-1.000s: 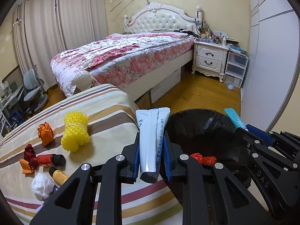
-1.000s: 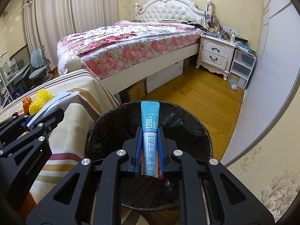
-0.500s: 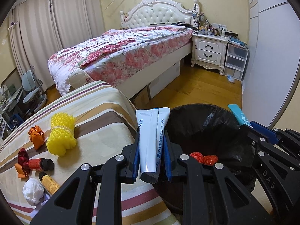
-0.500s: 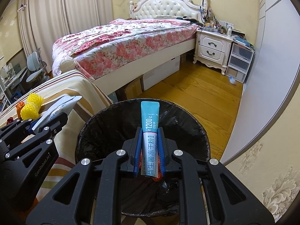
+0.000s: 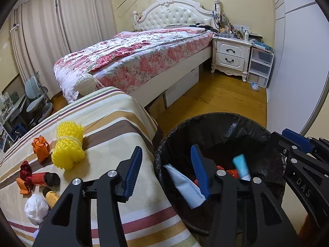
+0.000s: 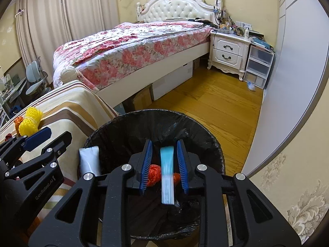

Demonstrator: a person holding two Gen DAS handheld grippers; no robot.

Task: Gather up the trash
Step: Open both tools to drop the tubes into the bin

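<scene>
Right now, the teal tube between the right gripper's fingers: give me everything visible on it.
The teal tube is a flat squeeze tube, plastic by the look, teal at the far end fading to white nearer the camera. It is motion-blurred, so any print is unreadable. It sits lengthwise between the open right gripper fingers with gaps on both sides, over the black-lined trash bin. The left wrist view shows it inside the bin near orange trash.

The right hand-held gripper hangs over the round bin lined with a black plastic bag, jaws parted. Between its blue pads, touching neither, a motion-blurred teal-and-white tube drops. Beneath lies crumpled orange-red netting. Left, a white tube leans inside the rim.
</scene>
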